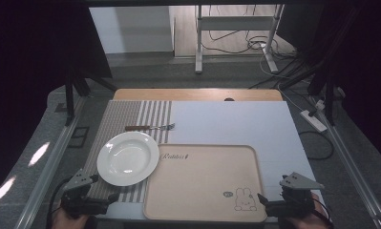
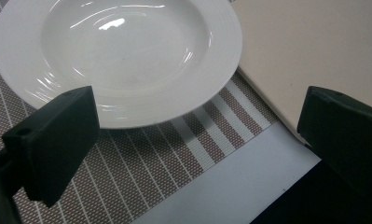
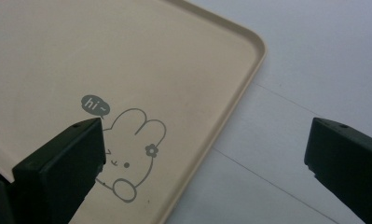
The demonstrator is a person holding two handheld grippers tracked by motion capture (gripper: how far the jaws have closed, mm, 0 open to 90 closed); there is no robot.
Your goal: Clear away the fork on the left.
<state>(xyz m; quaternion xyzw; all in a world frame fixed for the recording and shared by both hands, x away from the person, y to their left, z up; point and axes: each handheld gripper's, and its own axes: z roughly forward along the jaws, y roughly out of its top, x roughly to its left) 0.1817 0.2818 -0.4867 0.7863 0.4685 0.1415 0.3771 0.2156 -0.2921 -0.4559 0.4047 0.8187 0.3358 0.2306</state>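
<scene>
A white deep plate (image 1: 128, 158) (image 2: 123, 56) rests on a striped placemat (image 1: 126, 114) (image 2: 141, 172) at the left of the table. Beyond it lies a fork (image 1: 150, 127) with a brown handle. A beige tray (image 1: 205, 183) (image 3: 81, 60) with a rabbit drawing (image 1: 245, 199) (image 3: 132, 149) lies beside the plate. My left gripper (image 1: 107, 198) (image 2: 197, 144) is open near the front edge, just short of the plate, nothing between its jaws. My right gripper (image 1: 264, 202) (image 3: 204, 163) is open over the tray's near right corner, holding nothing.
A pale sheet (image 1: 236, 124) covers the table, whose wooden back edge (image 1: 197, 94) shows. Metal rails (image 1: 49, 162) run along both sides. A power strip (image 1: 313, 120) and cables lie on the floor to the right, and a stand's legs (image 1: 198, 43) rise behind.
</scene>
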